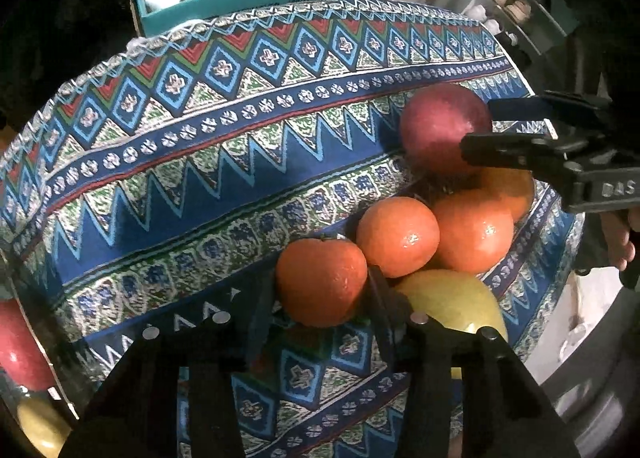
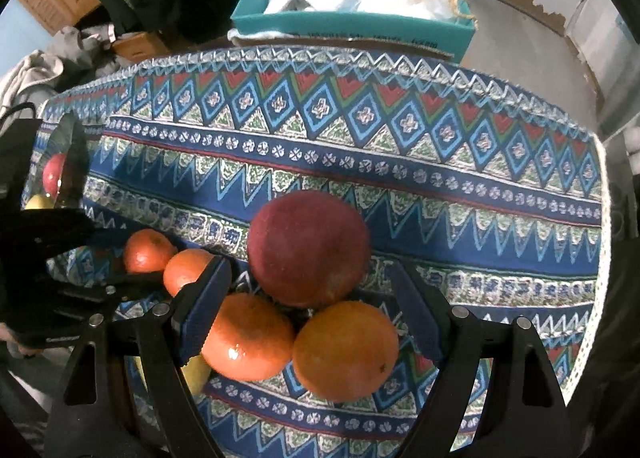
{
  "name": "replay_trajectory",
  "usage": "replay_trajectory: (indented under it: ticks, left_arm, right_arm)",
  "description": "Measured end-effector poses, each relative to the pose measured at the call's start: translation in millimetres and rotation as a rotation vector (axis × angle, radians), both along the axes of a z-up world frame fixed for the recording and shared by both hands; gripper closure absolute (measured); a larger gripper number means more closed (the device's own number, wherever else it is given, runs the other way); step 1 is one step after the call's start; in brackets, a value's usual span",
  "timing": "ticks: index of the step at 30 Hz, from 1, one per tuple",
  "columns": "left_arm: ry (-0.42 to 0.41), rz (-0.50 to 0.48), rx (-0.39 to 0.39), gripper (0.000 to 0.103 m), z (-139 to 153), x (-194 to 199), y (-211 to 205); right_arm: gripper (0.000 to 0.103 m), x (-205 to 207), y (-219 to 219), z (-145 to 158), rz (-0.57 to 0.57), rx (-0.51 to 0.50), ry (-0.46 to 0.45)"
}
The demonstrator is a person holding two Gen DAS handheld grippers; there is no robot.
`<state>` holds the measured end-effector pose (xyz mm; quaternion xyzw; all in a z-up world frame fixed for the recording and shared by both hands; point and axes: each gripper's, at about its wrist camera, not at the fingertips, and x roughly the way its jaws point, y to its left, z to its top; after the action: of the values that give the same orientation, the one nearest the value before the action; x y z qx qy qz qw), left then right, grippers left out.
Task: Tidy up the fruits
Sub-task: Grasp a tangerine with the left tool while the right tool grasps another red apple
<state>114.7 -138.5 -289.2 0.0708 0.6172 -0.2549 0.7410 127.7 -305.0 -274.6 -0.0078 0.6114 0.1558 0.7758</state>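
The left claw point(image 1: 320, 298) is clenched on a tangerine point(image 1: 321, 282); the right claw point(image 2: 308, 306), released, straddles an orange point(image 2: 346, 352) beside a red apple point(image 2: 308, 248).

Dim room light from overhead; small glare spots shine on the oranges point(image 1: 398, 236). Fisheye bends the cloth point(image 2: 360, 161) edges, corners go black, detail slightly soft.

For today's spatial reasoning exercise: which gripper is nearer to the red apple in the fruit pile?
Right. The right gripper has its open fingers straddling the red apple. The left gripper is shut on a tangerine at the pile's opposite end.
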Motion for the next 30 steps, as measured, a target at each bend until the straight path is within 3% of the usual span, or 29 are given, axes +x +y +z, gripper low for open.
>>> replay_trajectory:
  ticks: [14,30]
  left_arm:
    - [-0.036,0.041,0.033,0.057,2.5,10.4,13.9]
    - [-0.068,0.055,0.022,0.057,9.8,10.0,16.6]
  right_arm:
    - [0.022,11.7,17.8,-31.4,0.039,-0.047,0.028]
    - [0.026,6.0,19.8,-20.8,0.052,-0.072,-0.082]
